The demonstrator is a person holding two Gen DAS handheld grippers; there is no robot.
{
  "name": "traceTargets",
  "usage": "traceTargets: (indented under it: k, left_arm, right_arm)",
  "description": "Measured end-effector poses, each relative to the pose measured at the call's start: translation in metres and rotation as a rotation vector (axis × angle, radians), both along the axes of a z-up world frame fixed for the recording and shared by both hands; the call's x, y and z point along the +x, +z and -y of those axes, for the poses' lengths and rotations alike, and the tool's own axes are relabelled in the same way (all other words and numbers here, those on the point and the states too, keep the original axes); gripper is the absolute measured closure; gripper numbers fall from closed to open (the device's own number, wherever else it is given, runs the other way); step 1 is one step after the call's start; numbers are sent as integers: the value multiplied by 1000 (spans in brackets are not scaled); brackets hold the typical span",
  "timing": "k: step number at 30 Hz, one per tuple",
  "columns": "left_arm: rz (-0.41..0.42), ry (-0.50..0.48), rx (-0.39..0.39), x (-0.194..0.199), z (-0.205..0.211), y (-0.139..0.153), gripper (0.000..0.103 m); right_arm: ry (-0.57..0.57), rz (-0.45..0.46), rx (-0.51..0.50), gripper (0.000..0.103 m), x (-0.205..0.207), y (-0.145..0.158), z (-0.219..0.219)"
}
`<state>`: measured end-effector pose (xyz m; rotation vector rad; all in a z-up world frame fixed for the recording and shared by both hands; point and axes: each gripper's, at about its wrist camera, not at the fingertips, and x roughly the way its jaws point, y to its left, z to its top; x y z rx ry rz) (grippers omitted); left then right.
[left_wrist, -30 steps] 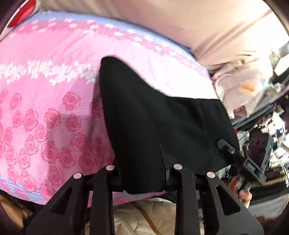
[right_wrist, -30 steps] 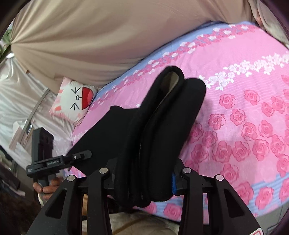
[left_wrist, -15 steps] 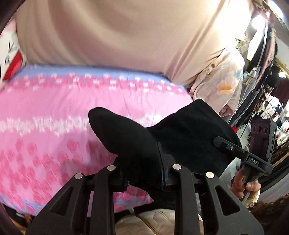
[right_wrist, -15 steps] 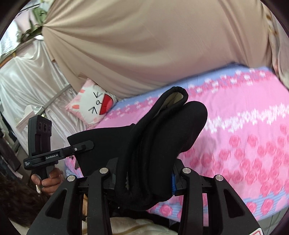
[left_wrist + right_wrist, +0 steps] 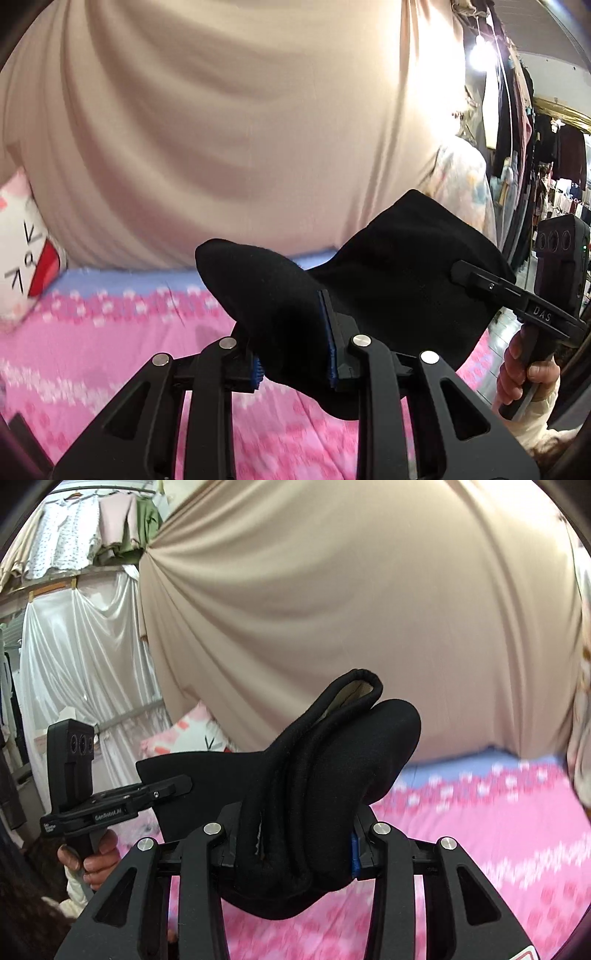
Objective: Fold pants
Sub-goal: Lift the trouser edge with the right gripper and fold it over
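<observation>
Black pants [image 5: 369, 295] hang in the air above the pink flowered bedspread [image 5: 92, 350], stretched between the two grippers. My left gripper [image 5: 293, 354] is shut on one bunched end of the cloth, which bulges up past the blue pads. In the right wrist view the pants [image 5: 332, 775] show a thick rolled waistband with a pale lining, and my right gripper [image 5: 291, 842] is shut on that bundle. Each view shows the other gripper clamped on the far edge: the right gripper [image 5: 476, 277] and the left gripper [image 5: 173, 786], each held by a hand.
A beige curtain [image 5: 240, 129] fills the back. A white and red cartoon pillow [image 5: 22, 258] lies at the head of the bed. White drapes [image 5: 85, 664] and hanging clothes [image 5: 517, 147] stand at the sides. The bedspread [image 5: 480, 849] lies below.
Both grippers have risen together and tilted up, lifting the pants off the bedspread; the bed has dropped low in both views and the curtain now fills most of them.
</observation>
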<state>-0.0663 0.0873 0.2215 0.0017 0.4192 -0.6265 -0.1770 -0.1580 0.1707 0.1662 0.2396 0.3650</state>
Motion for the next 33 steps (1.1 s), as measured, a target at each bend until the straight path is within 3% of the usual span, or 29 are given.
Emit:
traceTargets:
  k: [7,16,23,33]
  left_arm:
    - [122,76,-2,46,15,23,79]
    - [151,128,20,116,35,28,79]
    - [145,155,35,160,45,18,79]
    - [66,185,81,234,65,-36,79]
  right_arm:
    - [-12,85,-7,65,54,30,-1]
    - [-24,104,7,65,139,37,12]
    - [-24,87,15,65,192,25,23]
    - [-53,10,31,65,261,-27,42]
